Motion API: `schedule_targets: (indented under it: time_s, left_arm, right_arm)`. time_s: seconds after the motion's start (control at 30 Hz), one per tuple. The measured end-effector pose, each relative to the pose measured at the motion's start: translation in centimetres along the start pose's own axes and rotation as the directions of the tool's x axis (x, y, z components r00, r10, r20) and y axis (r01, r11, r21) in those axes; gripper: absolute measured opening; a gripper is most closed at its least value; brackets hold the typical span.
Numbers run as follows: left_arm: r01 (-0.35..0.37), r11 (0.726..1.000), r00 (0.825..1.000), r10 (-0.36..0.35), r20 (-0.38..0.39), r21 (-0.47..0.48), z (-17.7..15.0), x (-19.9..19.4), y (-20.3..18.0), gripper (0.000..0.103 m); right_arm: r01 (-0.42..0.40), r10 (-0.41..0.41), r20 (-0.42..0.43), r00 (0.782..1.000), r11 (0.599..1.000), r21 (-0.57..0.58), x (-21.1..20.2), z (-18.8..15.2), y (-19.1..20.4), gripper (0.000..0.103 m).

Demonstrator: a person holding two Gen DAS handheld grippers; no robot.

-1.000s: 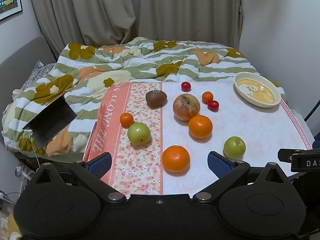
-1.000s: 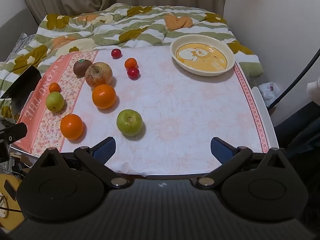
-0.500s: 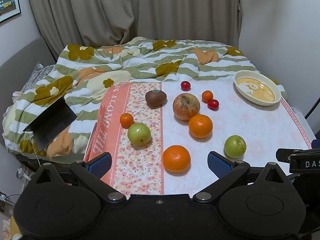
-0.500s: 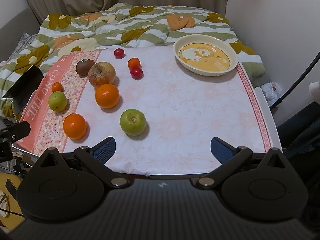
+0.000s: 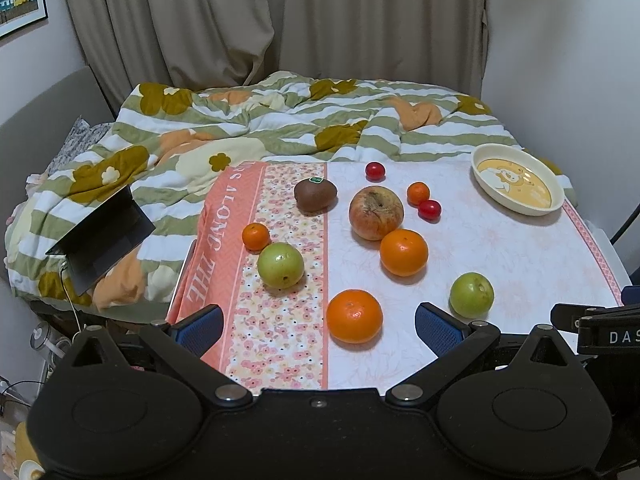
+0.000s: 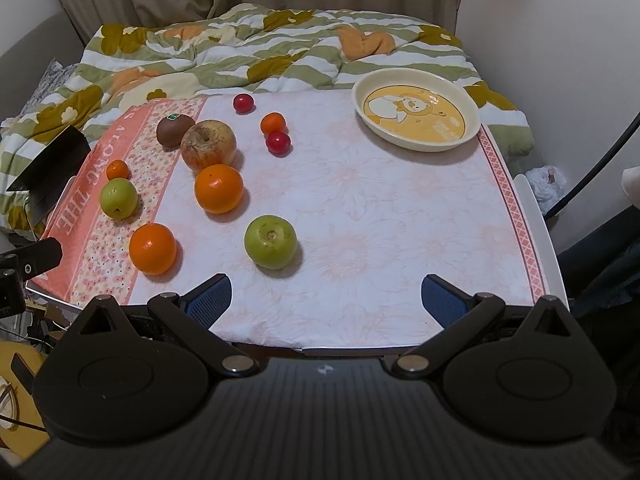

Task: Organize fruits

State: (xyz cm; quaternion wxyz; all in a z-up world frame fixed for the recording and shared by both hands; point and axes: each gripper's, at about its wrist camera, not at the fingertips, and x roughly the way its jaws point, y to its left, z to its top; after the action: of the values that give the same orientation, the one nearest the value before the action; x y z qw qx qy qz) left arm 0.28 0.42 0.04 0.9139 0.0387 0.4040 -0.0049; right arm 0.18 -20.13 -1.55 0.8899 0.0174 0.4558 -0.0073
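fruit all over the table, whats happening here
A person holds the left gripper and right gripper open at the table's near edge, gripping nothing. Oranges, green apples, a red apple, a kiwi and small tomatoes lie loose on the cloth. The plate at the far right corner holds no fruit, so sorting hasn't begun.

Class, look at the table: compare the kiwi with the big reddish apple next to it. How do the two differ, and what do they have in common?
The kiwi is plain dull brown; the apple is mottled red and yellow. The kiwi is the smaller of the two. The kiwi carries a small green sticker; no sticker shows on the apple, whose stem dimple faces up. The kiwi lies on the flowered pink strip, the apple on the pale part of the cloth. Both lie loose on the table, outside the dish, untouched by either gripper.
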Motion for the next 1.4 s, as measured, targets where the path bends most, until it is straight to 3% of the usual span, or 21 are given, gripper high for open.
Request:
schedule_targets:
  time_s: [1.4]
  left_arm:
    - [0.003, 1.000, 1.000, -0.003, -0.001, -0.018, -0.13, 0.04, 0.59, 0.103]
  right_arm:
    - [0.005, -0.005, 0.007, 1.000, 1.000, 0.003, -0.22, -0.20, 0.20, 0.103]
